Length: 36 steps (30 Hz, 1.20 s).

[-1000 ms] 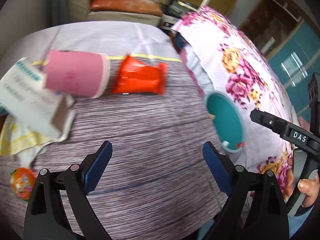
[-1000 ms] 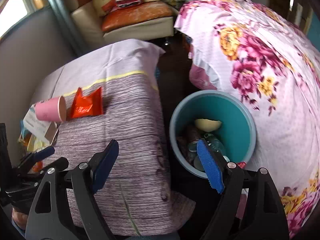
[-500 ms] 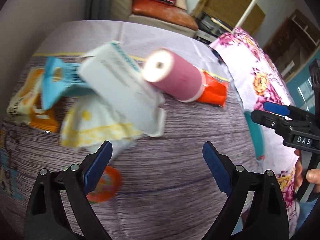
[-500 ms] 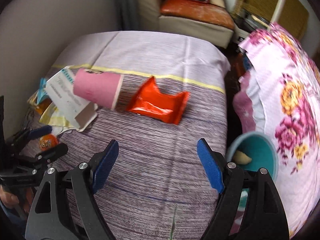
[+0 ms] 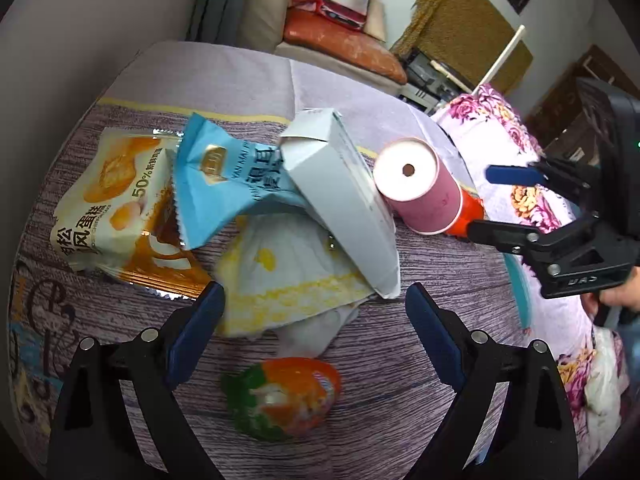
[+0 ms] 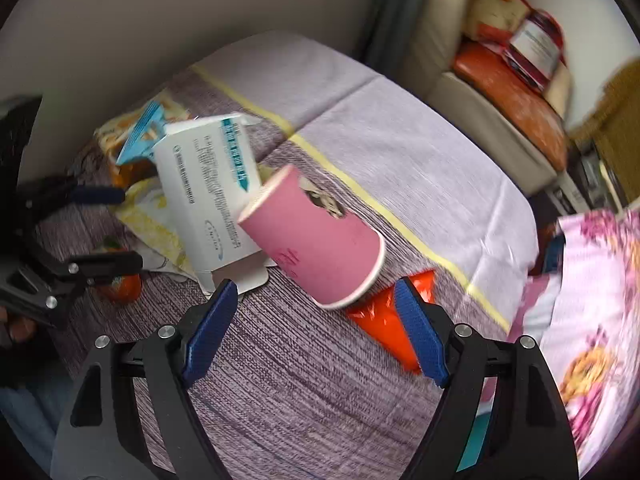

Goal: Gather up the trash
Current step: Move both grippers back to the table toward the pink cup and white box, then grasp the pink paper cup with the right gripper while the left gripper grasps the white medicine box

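Trash lies in a heap on the cloth-covered table (image 5: pixel 420 408). In the left wrist view I see a round orange-green wrapper (image 5: pixel 280 400), a white-yellow wrapper (image 5: pixel 288 280), a white carton (image 5: pixel 344 204), a blue packet (image 5: pixel 220 184) and a cream-orange cake bag (image 5: pixel 116 204). A pink paper cup (image 6: pixel 316 236) lies on its side against the carton (image 6: pixel 208 192), partly over a red-orange wrapper (image 6: pixel 380 316). My left gripper (image 5: pixel 316 328) is open above the white-yellow wrapper. My right gripper (image 6: pixel 314 320) is open just short of the cup's rim. Neither holds anything.
A teal bin shows only as a sliver (image 5: pixel 520 292) off the table's right edge, beside a floral bedspread (image 6: pixel 592 320). A wall bounds the table on the left. An armchair (image 5: pixel 344 40) with cushions stands behind it.
Both grippers have swung left from the teal bin toward the trash heap. The bin has slid almost out of both views. The right gripper has rolled, and both stay open.
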Each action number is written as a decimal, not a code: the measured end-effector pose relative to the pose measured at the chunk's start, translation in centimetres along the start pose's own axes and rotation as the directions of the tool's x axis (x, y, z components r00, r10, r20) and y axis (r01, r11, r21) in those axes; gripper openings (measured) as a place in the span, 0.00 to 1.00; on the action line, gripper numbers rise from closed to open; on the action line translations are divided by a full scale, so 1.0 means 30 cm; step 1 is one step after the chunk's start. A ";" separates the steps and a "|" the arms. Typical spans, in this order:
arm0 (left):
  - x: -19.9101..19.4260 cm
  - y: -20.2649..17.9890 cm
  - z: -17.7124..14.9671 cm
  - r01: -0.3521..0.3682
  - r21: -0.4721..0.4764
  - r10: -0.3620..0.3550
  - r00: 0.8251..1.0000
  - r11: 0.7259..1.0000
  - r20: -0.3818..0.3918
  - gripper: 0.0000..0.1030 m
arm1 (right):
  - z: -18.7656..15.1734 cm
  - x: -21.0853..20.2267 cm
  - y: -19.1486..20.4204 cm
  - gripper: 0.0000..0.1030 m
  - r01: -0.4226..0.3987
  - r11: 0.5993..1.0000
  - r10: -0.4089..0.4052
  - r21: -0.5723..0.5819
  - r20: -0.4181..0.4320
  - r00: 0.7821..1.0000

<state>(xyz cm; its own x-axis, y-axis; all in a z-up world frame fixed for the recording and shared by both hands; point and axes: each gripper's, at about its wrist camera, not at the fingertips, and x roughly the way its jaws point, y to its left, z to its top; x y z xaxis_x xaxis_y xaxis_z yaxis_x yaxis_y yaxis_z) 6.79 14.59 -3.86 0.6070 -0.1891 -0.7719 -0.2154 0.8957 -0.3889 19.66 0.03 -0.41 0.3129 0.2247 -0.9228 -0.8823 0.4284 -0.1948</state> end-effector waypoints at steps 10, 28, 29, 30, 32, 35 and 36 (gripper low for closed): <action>0.006 0.036 0.007 0.072 0.007 -0.072 0.997 0.997 0.008 0.89 | 0.085 0.158 0.008 0.69 0.009 0.988 -0.020 -0.157 -0.065 0.998; 0.056 -0.141 0.038 0.005 -0.032 -0.005 1.000 0.999 0.022 0.86 | -0.138 -0.003 -0.162 0.60 -0.112 0.937 0.116 0.332 0.006 0.993; 0.074 -0.141 0.046 -0.008 -0.056 0.009 1.000 0.998 0.020 0.85 | -0.156 -0.009 -0.176 0.60 -0.125 0.921 0.131 0.368 0.008 0.991; 0.099 -0.131 0.054 -0.020 -0.107 0.022 1.000 0.994 0.018 0.83 | -0.174 -0.017 -0.188 0.60 -0.139 0.906 0.145 0.400 0.015 0.989; 0.136 -0.123 0.076 -0.035 -0.172 0.039 0.999 0.985 0.018 0.82 | -0.202 -0.029 -0.199 0.60 -0.152 0.889 0.154 0.431 0.030 0.988; 0.165 -0.135 0.097 -0.055 -0.220 0.066 0.997 0.974 0.040 0.81 | -0.247 -0.048 -0.222 0.60 -0.176 0.862 0.167 0.476 0.061 0.984; 0.169 -0.135 0.102 -0.060 -0.228 0.072 0.996 0.972 0.046 0.71 | -0.262 -0.054 -0.230 0.60 -0.183 0.853 0.170 0.488 0.071 0.983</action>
<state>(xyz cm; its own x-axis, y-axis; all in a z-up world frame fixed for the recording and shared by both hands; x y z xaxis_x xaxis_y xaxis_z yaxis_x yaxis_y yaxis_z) 13.08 11.22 -4.67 0.6240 -0.1052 -0.7743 -0.4202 0.7903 -0.4459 22.47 -10.16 -0.19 0.1825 0.3559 -0.9165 -0.6387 0.7516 0.1647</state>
